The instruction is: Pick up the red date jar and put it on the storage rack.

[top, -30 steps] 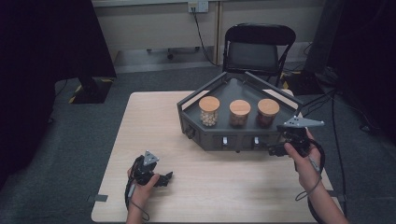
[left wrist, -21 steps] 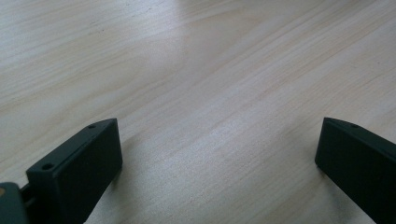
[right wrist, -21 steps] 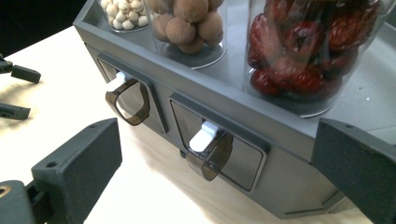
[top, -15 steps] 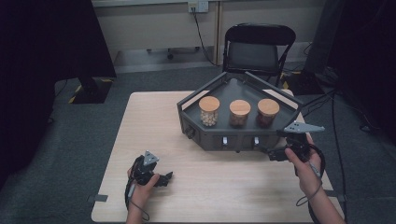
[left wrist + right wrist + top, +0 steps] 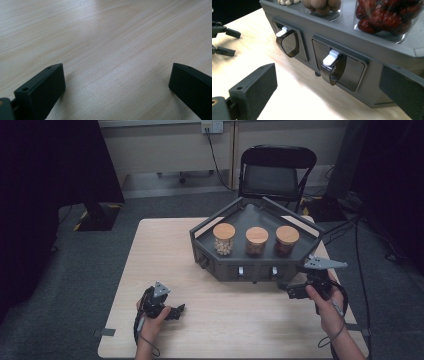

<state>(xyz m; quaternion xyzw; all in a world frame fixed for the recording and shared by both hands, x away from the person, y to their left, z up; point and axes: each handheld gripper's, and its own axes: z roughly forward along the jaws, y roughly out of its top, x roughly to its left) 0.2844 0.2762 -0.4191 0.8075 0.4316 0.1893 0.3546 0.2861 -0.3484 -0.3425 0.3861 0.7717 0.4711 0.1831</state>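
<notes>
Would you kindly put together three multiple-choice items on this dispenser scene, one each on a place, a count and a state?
1. Where is the right claw?
A. At the front of the grey dispenser, near its right end
B. Above the jars
C. At the table's left edge

2. How many wooden-lidded jars stand in the dispenser?
A. Two
B. Three
C. Five

3. How do the left claw's jaws stand?
A. Shut on a jar
B. Shut on a white lever
C. Open, nothing between them

Answers:
1 A: in the high view it sits low before the dispenser's front face, and the right gripper view looks at the white levers.
2 B: the pale-filled jar, the brown-filled jar and the red-filled jar stand in a row.
3 C: the left gripper view shows bare table between the parted jaws.
</notes>
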